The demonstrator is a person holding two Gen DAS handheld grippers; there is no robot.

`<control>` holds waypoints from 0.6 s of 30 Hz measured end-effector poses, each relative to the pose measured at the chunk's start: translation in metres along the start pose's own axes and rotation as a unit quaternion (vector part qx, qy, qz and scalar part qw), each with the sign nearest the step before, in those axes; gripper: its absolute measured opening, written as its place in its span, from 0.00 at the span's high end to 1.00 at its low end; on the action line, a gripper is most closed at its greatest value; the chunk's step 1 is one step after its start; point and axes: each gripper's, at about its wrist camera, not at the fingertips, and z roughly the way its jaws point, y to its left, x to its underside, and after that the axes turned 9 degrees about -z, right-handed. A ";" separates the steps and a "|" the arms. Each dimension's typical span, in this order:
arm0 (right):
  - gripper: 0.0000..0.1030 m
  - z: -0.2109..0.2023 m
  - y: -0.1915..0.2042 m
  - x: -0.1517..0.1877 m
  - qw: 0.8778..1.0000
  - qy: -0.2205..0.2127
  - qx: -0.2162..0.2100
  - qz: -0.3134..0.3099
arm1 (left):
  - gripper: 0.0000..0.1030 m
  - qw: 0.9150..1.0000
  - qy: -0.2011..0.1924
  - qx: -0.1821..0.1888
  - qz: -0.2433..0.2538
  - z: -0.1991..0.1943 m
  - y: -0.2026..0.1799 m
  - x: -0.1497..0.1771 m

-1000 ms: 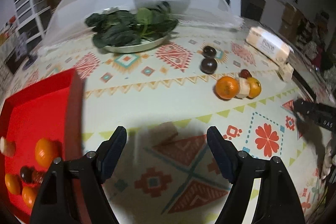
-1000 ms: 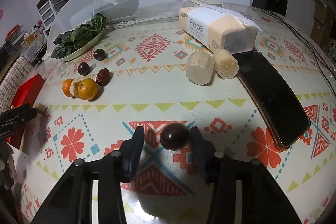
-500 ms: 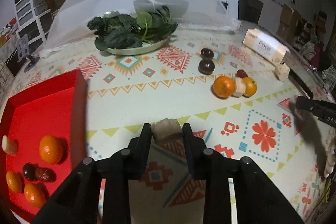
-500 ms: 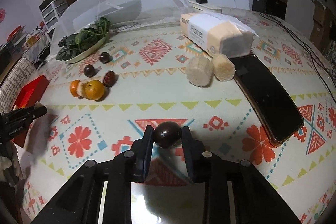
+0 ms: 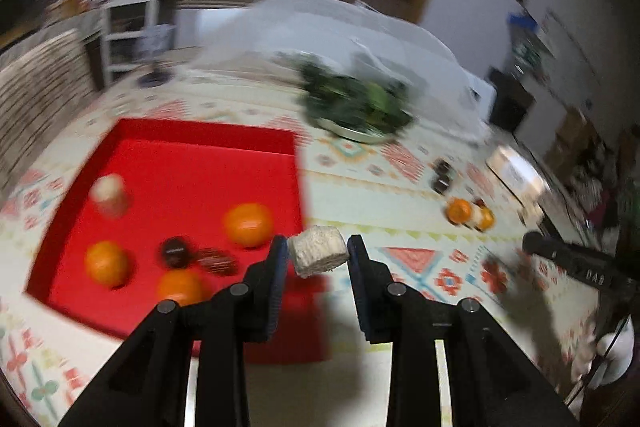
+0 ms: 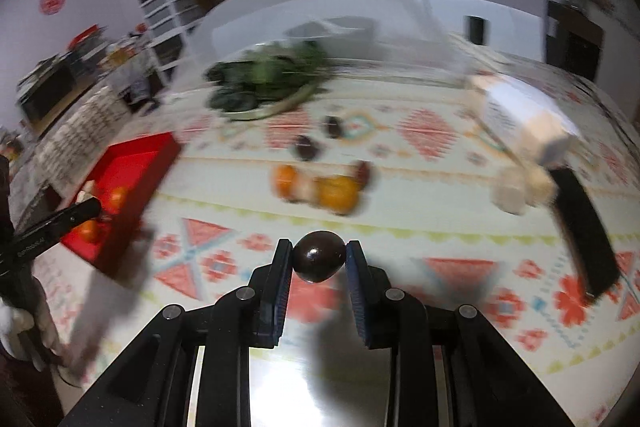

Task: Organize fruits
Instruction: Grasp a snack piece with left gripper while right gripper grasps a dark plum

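My left gripper (image 5: 318,254) is shut on a pale beige chunk (image 5: 318,255) and holds it in the air by the right edge of the red tray (image 5: 188,163). The tray holds three oranges, two dark fruits and a pale chunk (image 5: 107,191). My right gripper (image 6: 319,261) is shut on a dark brown round fruit (image 6: 319,261), lifted above the patterned tablecloth. On the cloth lie two oranges with a pale piece between them (image 6: 316,189), a red date and two dark fruits (image 6: 306,147). The tray also shows in the right wrist view (image 6: 132,171).
A plate of leafy greens (image 6: 268,87) sits under a clear mesh cover (image 6: 320,11) at the back. A tissue pack (image 6: 520,115), two pale chunks (image 6: 520,191) and a black phone (image 6: 584,227) lie at the right. Both views are motion-blurred.
Both grippers closed on their items and lifted them. The left has swung left to the red tray with the pale chunk; the right has risen and moved left with the dark fruit.
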 end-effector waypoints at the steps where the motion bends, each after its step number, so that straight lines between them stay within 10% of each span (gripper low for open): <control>1: 0.72 0.005 0.013 -0.005 1.000 0.001 -0.012 -0.008 | 0.71 1.000 -0.007 -0.010 -0.014 -0.006 0.014 -0.002; 18: 0.72 0.104 0.201 -0.065 0.981 0.043 -0.156 -0.106 | 0.72 0.992 -0.026 -0.054 -0.112 -0.011 0.126 -0.017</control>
